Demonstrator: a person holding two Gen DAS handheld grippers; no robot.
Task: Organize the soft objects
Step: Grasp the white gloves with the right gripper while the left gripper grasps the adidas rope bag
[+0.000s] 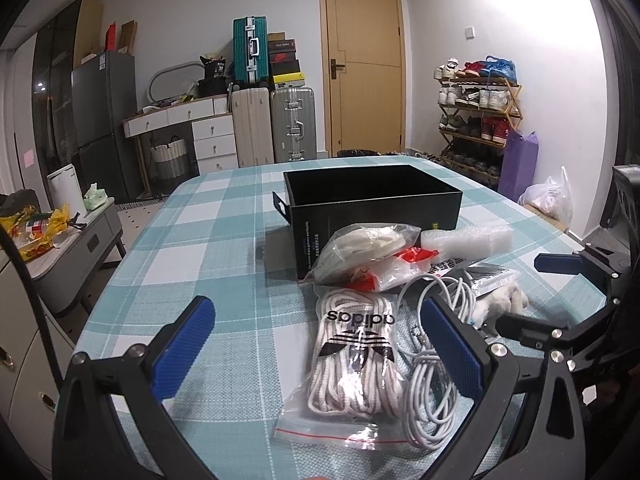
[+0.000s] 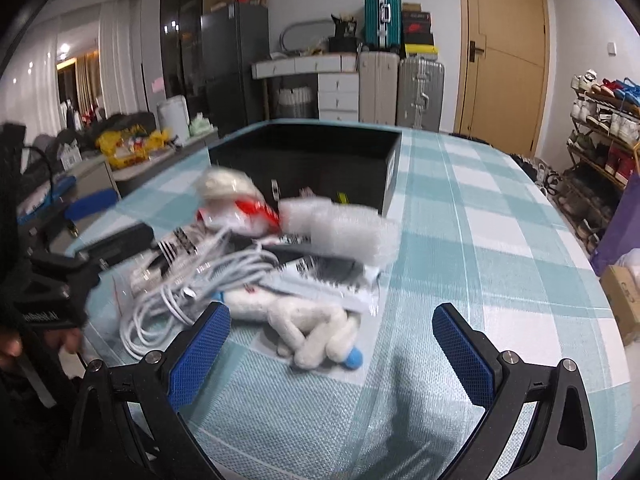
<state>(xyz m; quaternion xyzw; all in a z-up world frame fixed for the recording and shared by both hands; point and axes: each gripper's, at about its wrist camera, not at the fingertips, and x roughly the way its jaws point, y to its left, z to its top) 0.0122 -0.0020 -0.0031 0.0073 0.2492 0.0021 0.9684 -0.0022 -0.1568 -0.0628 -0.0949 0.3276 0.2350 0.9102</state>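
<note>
A clear bag of white rope printed "adidas" point(image 1: 354, 354) lies between the blue pads of my open left gripper point(image 1: 316, 344), resting on the checked tablecloth. Beside it to the right is a coil of white cable point(image 1: 430, 384). Behind them lie a bag of white cloth point(image 1: 362, 246), a red-and-white packet point(image 1: 400, 266) and a bubble-wrap roll point(image 1: 468, 240). An open black box point(image 1: 372, 196) stands further back. In the right wrist view my right gripper point(image 2: 330, 334) is open, hovering over a white plush toy point(image 2: 312, 330) with a blue tip. The cable point(image 2: 180, 296) and bubble wrap point(image 2: 340, 232) lie beyond it.
The table point(image 2: 500, 240) has free checked cloth to the right of the pile and to the left of the box. The other gripper point(image 1: 568, 264) shows at the right edge of the left wrist view. Suitcases point(image 1: 272, 128), a door and a shoe rack point(image 1: 476, 120) stand behind.
</note>
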